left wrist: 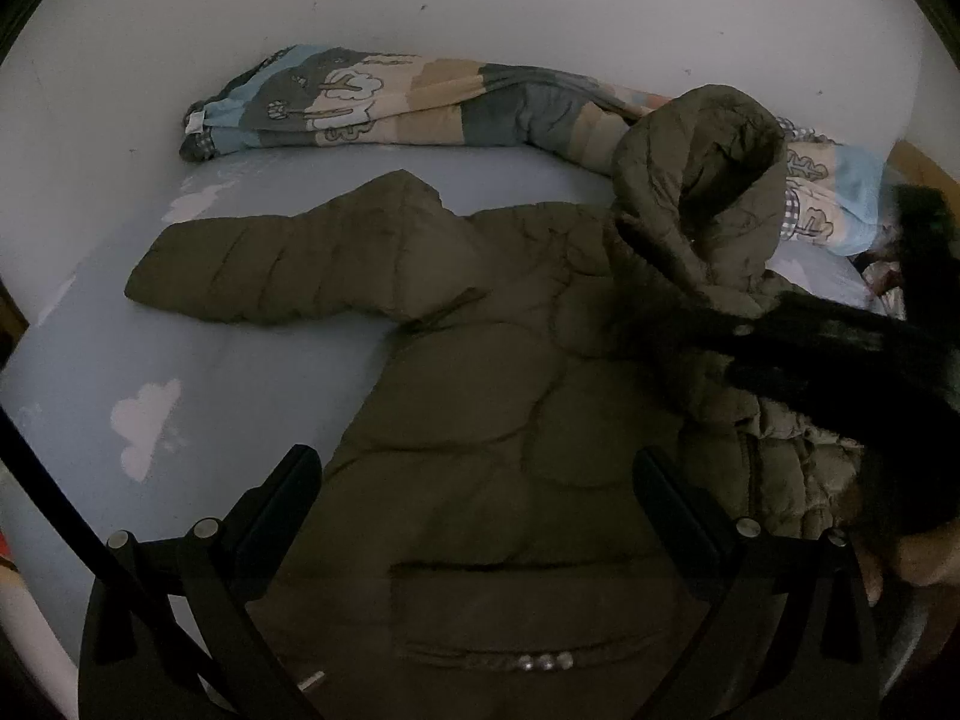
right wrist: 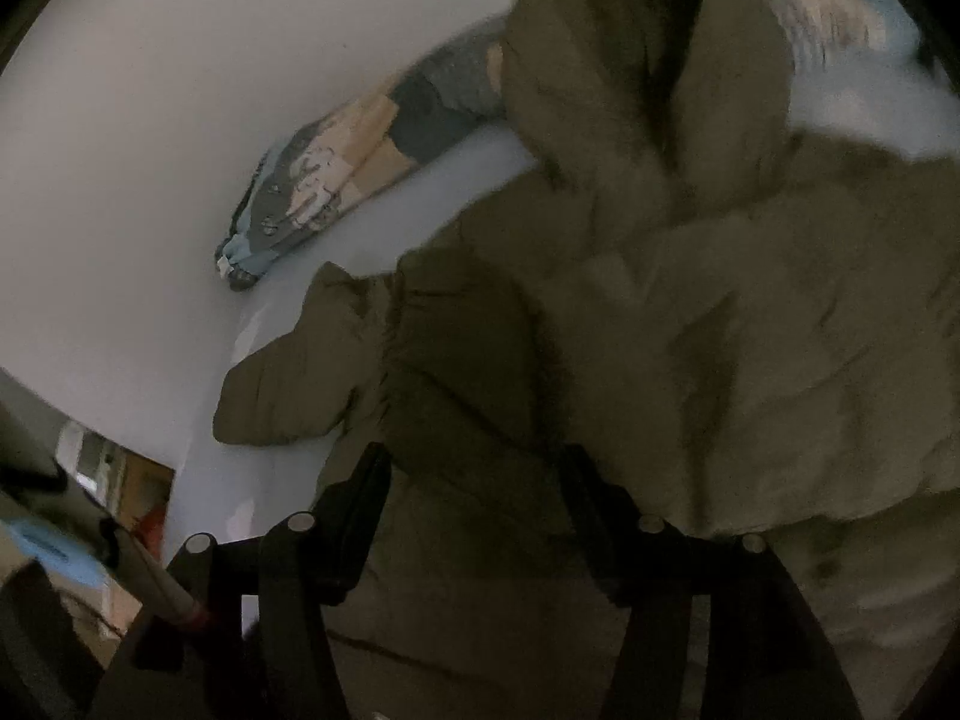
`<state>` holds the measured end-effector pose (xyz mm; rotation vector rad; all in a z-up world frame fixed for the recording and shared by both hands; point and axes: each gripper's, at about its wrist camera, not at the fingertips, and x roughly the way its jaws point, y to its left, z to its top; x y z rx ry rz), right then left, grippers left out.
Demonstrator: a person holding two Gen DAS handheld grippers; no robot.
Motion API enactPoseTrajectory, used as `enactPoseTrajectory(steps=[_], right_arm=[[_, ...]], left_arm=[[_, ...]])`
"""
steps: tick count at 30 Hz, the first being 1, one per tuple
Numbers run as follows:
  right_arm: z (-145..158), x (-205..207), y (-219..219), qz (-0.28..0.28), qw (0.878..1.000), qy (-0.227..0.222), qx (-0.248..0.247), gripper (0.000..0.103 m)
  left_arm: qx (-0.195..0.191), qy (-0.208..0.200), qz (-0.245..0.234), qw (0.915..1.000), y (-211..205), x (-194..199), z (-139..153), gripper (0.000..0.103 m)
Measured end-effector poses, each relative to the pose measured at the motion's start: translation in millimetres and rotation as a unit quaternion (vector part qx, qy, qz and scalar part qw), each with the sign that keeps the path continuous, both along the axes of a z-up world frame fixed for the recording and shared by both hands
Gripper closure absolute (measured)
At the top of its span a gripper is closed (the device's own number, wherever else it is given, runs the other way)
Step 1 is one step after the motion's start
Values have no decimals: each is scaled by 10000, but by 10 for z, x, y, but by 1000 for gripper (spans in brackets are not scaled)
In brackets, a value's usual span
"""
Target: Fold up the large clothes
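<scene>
Olive quilted puffer jacket [left wrist: 480, 396] spread flat on pale blue bed [left wrist: 210, 372], sleeve out, prob. for folding. Left hand-held gripper [left wrist: 477, 486] spread wide above hem. Right hand-held gripper [right wrist: 474, 498] spread, over jacket, nothing pinched.

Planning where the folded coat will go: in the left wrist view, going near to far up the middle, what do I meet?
Left gripper, jaws open → coat pocket → olive puffer coat body → pale blue sheet → rolled patterned quilt → white wall.
</scene>
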<state>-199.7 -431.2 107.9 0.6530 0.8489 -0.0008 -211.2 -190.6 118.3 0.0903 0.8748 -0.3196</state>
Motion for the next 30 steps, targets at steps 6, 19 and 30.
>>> enactPoseTrajectory(steps=[6, 19, 30], right_arm=[[56, -412, -847, -1320, 9863, 302, -947, 39], [-442, -325, -1405, -1755, 9401, 1874, -2245, 37], [-514, -207, -425, -1042, 9104, 1879, -3535, 37]], left_arm=[[114, -35, -156, 9998, -108, -59, -38, 0], [324, -6, -257, 9991, -327, -51, -146, 0], [410, -128, -266, 9987, -275, -102, -127, 0]])
